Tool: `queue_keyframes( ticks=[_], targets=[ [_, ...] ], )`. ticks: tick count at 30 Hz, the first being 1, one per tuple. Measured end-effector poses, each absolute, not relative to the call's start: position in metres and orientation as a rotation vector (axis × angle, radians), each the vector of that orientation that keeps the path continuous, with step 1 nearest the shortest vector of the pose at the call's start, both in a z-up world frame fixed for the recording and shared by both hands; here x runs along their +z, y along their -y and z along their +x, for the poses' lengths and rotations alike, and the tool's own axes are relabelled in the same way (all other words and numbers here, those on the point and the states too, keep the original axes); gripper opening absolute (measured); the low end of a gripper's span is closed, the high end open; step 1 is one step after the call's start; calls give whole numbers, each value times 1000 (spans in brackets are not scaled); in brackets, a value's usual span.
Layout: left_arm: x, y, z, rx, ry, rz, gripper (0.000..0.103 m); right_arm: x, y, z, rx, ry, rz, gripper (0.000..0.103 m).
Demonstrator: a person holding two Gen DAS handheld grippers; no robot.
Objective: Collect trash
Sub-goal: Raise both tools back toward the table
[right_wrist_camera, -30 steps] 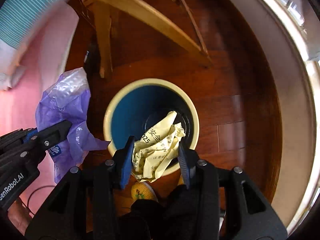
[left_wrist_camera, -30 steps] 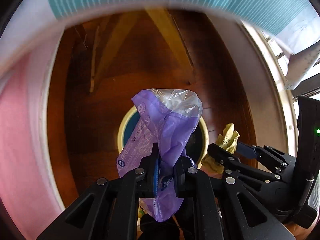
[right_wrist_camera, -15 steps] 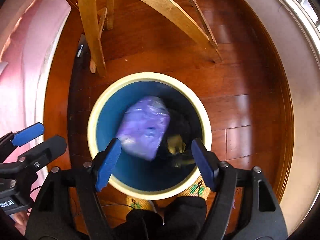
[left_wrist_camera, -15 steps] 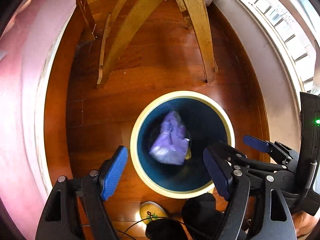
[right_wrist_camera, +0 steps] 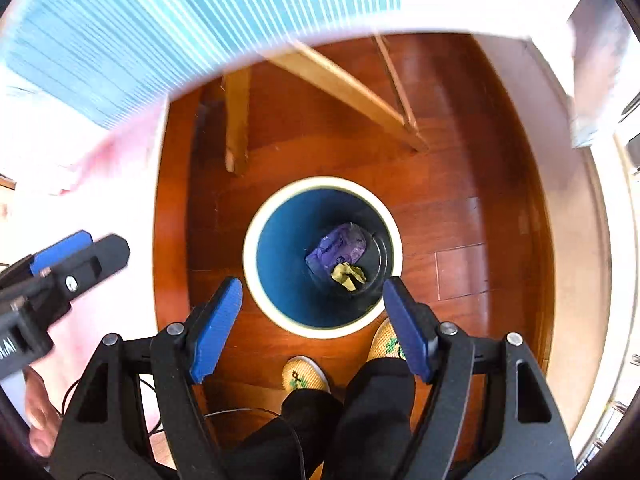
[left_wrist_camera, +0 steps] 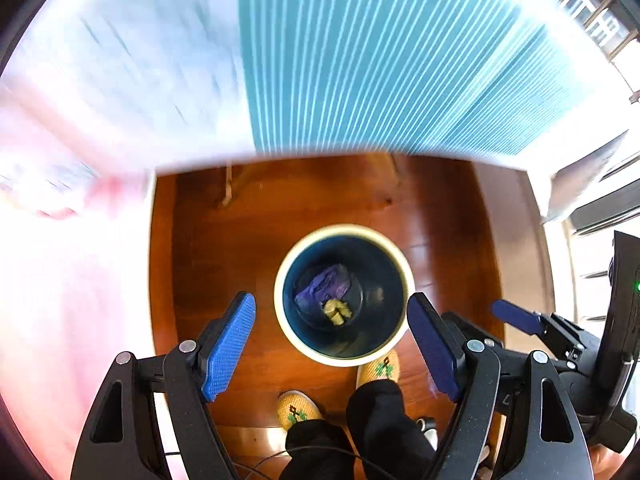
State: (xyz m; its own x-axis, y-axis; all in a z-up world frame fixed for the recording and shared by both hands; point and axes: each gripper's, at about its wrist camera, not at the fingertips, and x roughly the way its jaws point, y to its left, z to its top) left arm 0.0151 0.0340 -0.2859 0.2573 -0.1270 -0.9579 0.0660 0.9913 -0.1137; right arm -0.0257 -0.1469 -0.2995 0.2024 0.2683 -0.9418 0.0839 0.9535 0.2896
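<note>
A round bin with a cream rim point(left_wrist_camera: 406, 276) point(right_wrist_camera: 250, 240) and dark blue inside stands on the wooden floor below both grippers. A purple plastic bag point(left_wrist_camera: 326, 285) point(right_wrist_camera: 340, 246) and a crumpled yellow paper point(left_wrist_camera: 338, 312) point(right_wrist_camera: 347, 274) lie at its bottom. My left gripper point(left_wrist_camera: 332, 344) is open and empty, high above the bin. My right gripper point(right_wrist_camera: 312, 320) is open and empty too, beside it. The right gripper's fingers point(left_wrist_camera: 516, 316) show at the right of the left wrist view, and the left gripper's fingers point(right_wrist_camera: 80, 256) show at the left of the right wrist view.
A table edge with a teal striped cloth point(left_wrist_camera: 380, 60) point(right_wrist_camera: 160, 20) fills the top of both views. Wooden legs point(right_wrist_camera: 236, 132) stand on the floor behind the bin. The person's feet in yellow slippers point(left_wrist_camera: 298, 410) point(right_wrist_camera: 304, 374) are just in front of the bin.
Both grippers opened and dropped the purple bag and the yellow paper into the bin. Both have since risen, so the bin looks smaller and the table edge has come into view.
</note>
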Motion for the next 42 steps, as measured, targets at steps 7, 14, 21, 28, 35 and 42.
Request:
queue_keyframes(
  ticks=[7,14,21,28,35,42],
  targets=[
    [-146,-46,-2,-141,-1161,-22,80,-172,143,-41,158,-1253,279,71],
    [-35,-57,-17,-147,-1005,-44,80,-62,127,-50,173,-1098,202,71],
    [32,-61,-11,-161,-917,-98,80,18,119,-48,165,-952,146,71],
    [62,-65,7,-204,-924,-123,79,66,115,-34,140,-868,114,71],
    [59,-58,32,-250,-956,-103,79,69,127,-15,95,-850,140,71],
    [45,-41,68,-265,-991,-68,79,45,145,28,78,-873,129,71]
  ],
)
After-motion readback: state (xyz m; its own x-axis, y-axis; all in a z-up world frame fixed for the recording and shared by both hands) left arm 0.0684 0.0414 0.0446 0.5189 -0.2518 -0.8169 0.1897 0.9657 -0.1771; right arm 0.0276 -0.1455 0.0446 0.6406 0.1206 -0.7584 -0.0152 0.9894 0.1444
